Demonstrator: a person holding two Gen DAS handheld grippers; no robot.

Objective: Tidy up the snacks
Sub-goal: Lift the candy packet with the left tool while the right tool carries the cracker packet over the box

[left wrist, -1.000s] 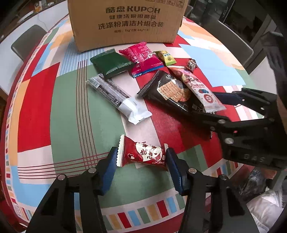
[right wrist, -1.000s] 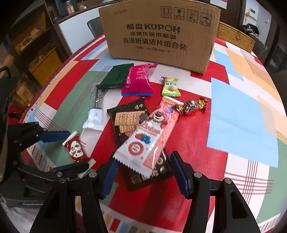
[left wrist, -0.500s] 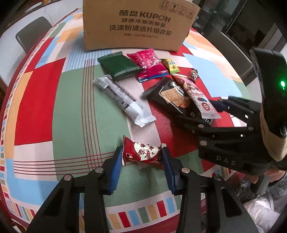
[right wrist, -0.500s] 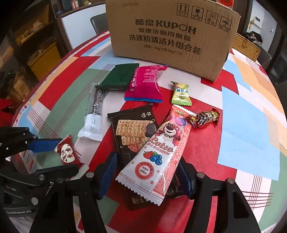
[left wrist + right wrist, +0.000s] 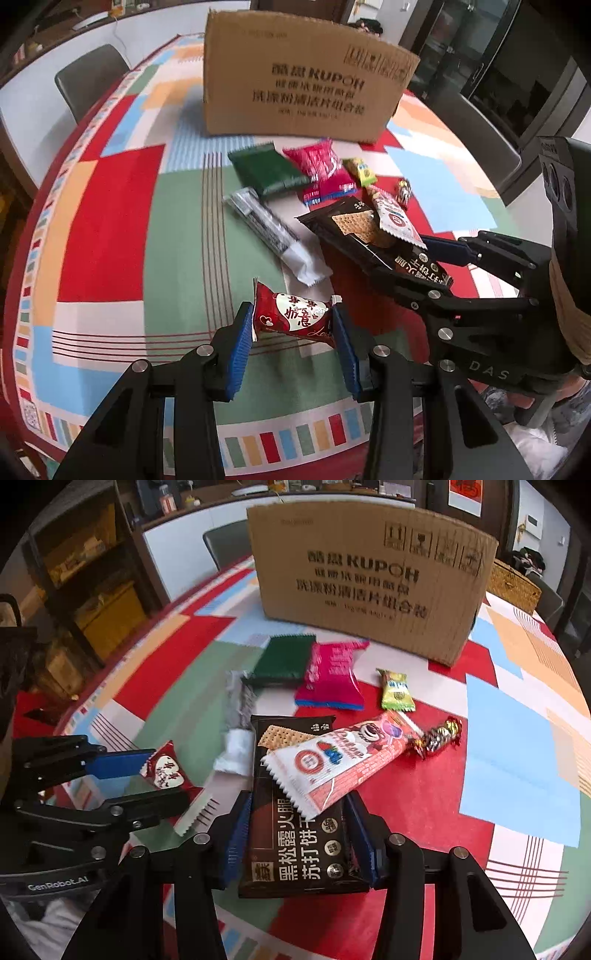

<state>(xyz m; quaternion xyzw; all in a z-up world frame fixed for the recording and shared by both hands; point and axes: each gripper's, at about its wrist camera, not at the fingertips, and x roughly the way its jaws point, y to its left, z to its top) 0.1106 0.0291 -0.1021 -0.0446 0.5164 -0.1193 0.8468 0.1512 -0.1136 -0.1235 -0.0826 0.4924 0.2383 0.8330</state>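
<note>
Both wrist cameras look steeply down and forward toward the cardboard box point(image 5: 306, 77) from close above the near table edge, left view beside right, sharing the snacks before that box.

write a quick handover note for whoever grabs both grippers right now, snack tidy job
Left gripper: shut on the red heart candy, lifted off the tablecloth.
Right gripper: jaws just closing around the black cracker pack, with the white strawberry bar lying across it.
On the cloth: green pack, pink pack, yellow-green candy, foil candy, clear-wrapped bar.
Cardboard box stands behind.
Left: everything; nothing visibly sorted yet.
</note>
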